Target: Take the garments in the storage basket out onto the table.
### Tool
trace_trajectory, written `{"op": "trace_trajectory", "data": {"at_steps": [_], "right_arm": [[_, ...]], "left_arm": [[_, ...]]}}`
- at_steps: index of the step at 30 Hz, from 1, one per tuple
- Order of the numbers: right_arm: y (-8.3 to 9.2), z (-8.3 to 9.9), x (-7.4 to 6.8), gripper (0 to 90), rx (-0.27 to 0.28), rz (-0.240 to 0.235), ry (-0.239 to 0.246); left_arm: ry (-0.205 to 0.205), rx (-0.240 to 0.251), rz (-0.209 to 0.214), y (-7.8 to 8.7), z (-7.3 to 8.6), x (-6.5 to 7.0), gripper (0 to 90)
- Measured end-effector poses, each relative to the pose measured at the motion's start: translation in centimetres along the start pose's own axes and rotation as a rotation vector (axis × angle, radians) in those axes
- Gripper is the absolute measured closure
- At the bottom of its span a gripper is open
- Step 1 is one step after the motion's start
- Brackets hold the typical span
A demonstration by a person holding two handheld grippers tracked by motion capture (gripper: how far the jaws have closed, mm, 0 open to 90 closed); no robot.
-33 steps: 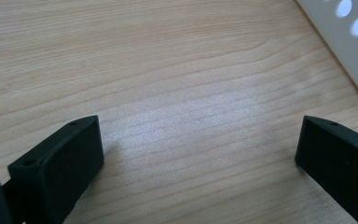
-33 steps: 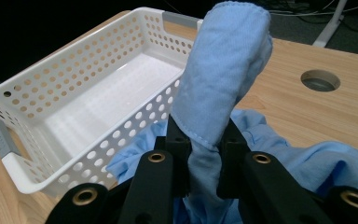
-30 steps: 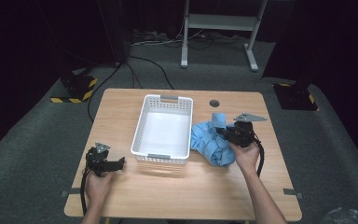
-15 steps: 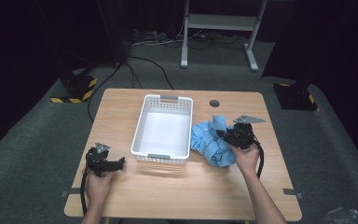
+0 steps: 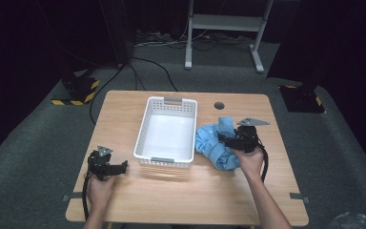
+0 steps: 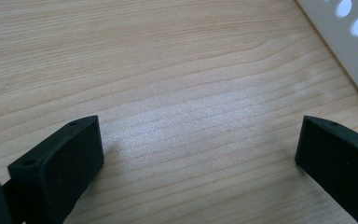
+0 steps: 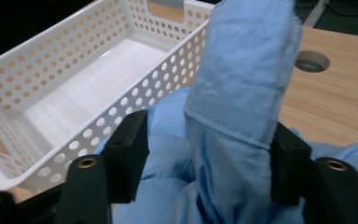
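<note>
While we logged the right tool (image 7: 205, 154) half-closed around a blue cloth (image 5: 215, 145) beside the white basket (image 5: 145, 126), left tool (image 6: 200, 154) spread over bare counter (image 5: 195, 191); risk: cloth slipping free.

Grey carpet floor (image 5: 38, 143) under a wooden table (image 5: 181, 191); dark surroundings; white metal stand (image 5: 224, 24) at upper centre; black cables (image 5: 152, 67) trail at upper left.

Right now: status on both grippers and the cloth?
Left gripper open, idle on wooden table. Right gripper around crumpled blue cloth, grip unclear. Empty white perforated basket alongside.
</note>
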State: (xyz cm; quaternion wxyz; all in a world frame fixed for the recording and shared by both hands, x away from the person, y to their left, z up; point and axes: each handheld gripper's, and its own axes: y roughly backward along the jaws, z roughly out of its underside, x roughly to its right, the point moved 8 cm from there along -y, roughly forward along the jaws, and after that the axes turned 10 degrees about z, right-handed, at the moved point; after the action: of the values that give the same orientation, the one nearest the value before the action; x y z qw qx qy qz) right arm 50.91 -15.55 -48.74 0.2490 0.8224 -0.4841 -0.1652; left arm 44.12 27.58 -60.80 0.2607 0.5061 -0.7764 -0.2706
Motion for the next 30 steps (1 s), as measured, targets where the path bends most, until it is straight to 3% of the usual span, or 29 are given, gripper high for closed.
{"op": "trace_trajectory", "data": {"at_steps": [8,30], "right_arm": [[-0.1,0.0,0.0,27.0,0.003,0.023,0.021],[1.5,-0.8,0.9,24.9,0.066,0.051,-0.002]], "left_arm": [[0.000,0.000,0.000,0.0,0.0,0.0,1.1],[0.000,0.000,0.000,0.0,0.0,0.0,1.1]]}}
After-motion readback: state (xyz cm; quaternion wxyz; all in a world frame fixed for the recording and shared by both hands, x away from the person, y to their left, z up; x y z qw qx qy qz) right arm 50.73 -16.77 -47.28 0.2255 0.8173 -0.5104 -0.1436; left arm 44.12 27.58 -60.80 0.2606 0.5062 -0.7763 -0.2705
